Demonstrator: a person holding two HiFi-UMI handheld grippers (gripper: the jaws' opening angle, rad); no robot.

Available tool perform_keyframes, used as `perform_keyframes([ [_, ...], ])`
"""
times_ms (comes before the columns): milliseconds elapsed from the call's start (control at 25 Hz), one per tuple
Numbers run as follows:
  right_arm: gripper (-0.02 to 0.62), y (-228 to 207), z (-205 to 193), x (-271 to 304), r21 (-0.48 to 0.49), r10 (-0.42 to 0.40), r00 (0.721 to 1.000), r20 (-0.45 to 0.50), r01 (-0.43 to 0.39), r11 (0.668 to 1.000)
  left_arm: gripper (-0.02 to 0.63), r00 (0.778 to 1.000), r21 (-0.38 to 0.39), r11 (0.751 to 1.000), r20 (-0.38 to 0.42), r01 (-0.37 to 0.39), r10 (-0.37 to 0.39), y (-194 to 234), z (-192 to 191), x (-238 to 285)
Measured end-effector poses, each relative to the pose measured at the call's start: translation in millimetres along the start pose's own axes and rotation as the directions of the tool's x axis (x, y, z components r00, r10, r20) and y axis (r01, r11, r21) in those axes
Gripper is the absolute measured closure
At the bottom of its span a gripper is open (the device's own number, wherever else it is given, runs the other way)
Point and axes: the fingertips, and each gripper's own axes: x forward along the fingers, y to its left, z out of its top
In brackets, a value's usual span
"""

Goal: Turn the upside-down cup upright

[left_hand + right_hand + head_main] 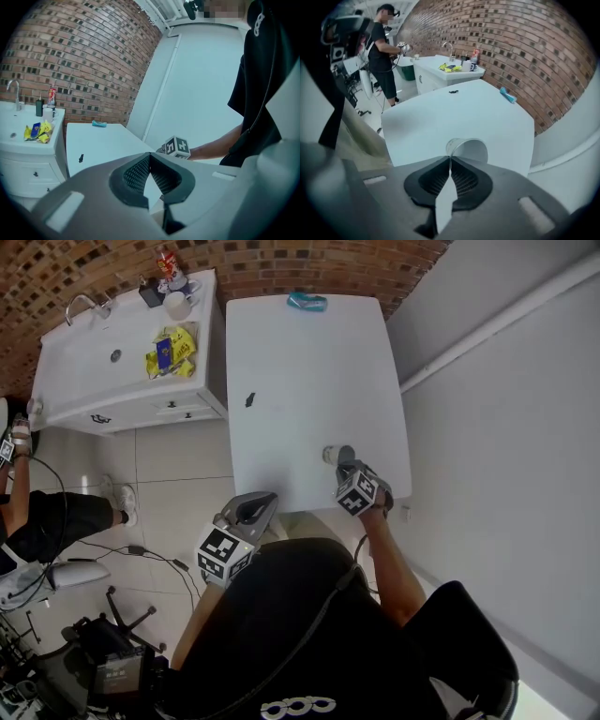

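Both tools have their jaws drawn together at the tips. The right tool (450, 158) seems to pinch the thin wall of the white cup (471, 150). The cup sits tilted, neither upside-down nor upright, by the table's (300, 381) near edge toward the near-right corner. That edge grip probably lets a wrist roll bring the mouth up. The left tool (150, 155) grips nothing and waits off the near edge, out of the way. A small dark scrap (249, 399) lies mid-table and a teal object (307, 302) at the far edge, both well apart from the cup.
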Motion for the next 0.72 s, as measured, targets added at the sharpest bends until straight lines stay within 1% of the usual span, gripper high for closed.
perform_keyframes([
  [120,0.592,7.0,0.0,6.9,-0.138,-0.027,0.999,-0.047,0.020,0.990,0.591,1.000,-0.002,1.000,0.000,-0.006,0.006,3.7,-0.6,-1.6],
  [240,0.592,13.3,0.2,12.3,-0.204,-0.030,0.997,-0.073,0.014,0.979,0.591,1.000,-0.004,1.000,-0.003,-0.010,0.010,6.7,-1.0,-3.0],
  [400,0.592,16.7,1.4,13.8,-0.203,-0.021,0.996,-0.087,0.003,0.979,0.591,1.000,-0.006,1.000,-0.003,-0.006,0.006,9.4,1.2,-5.3],
  [560,0.591,15.3,6.1,10.6,-0.173,-0.027,0.997,-0.069,0.015,0.985,0.591,1.000,-0.002,1.000,-0.006,0.000,0.000,10.6,0.3,-6.3],
  [720,0.574,14.7,7.7,8.6,-0.148,-0.028,0.998,-0.060,0.019,0.989,0.590,1.000,0.005,1.000,-0.009,0.006,-0.006,12.6,-0.4,-7.3],
])
